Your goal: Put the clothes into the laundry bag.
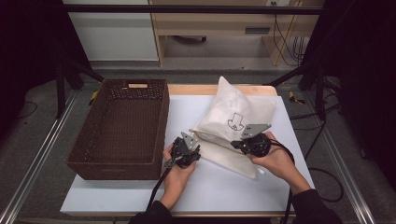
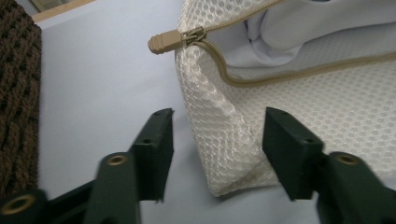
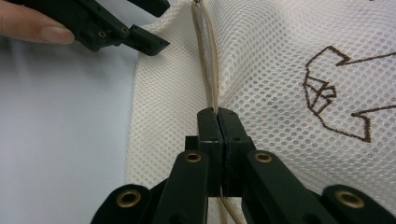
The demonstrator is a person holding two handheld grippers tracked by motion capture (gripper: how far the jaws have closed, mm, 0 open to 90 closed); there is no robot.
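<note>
I see the white mesh laundry bag lying on the table, just right of the brown wicker basket. My right gripper is pressed closed on the bag's tan zipper edge. My left gripper stands wide apart around the bag's corner, near the zipper pull, gripping nothing. The inside of the bag is hard to make out.
</note>
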